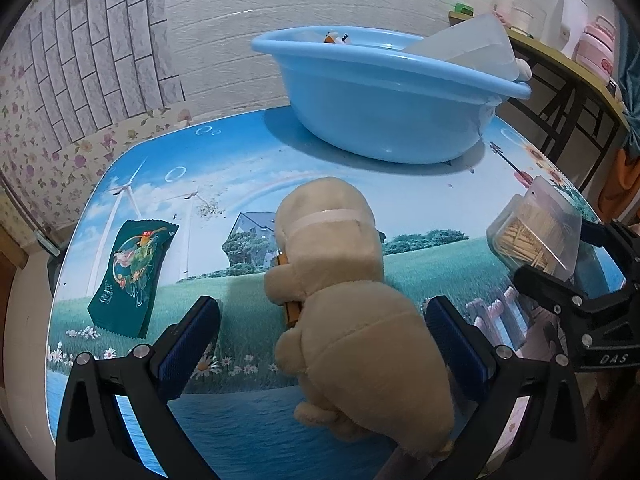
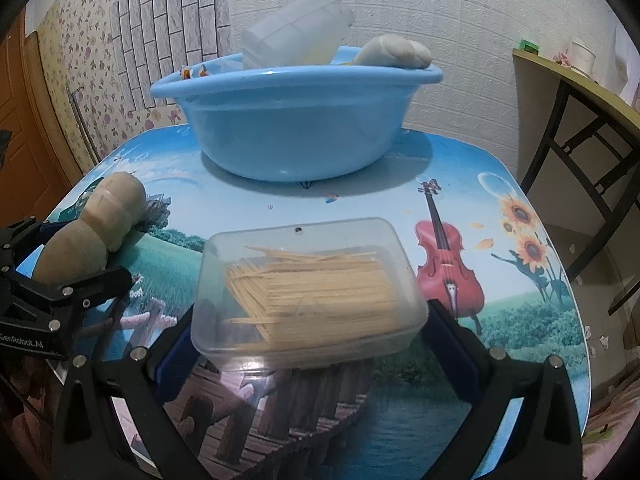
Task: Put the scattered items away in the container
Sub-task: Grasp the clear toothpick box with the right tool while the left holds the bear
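Note:
A beige plush toy (image 1: 344, 280) lies on the picture-printed table between the wide-open fingers of my left gripper (image 1: 324, 332), against the right finger and apart from the left one. It also shows in the right wrist view (image 2: 96, 224). My right gripper (image 2: 308, 344) is shut on a clear plastic box of toothpicks (image 2: 308, 288), held above the table; the box also shows in the left wrist view (image 1: 536, 236). The blue basin (image 1: 384, 96) stands at the table's far side and holds a clear container (image 2: 296, 36), a white item and small toys. A green snack packet (image 1: 132, 276) lies at the left.
The table (image 2: 500, 200) has rounded edges, with a drop on each side. A wooden side table (image 2: 576, 92) with dark legs stands to the right and carries jars and a kettle. A white brick-pattern wall is behind the basin.

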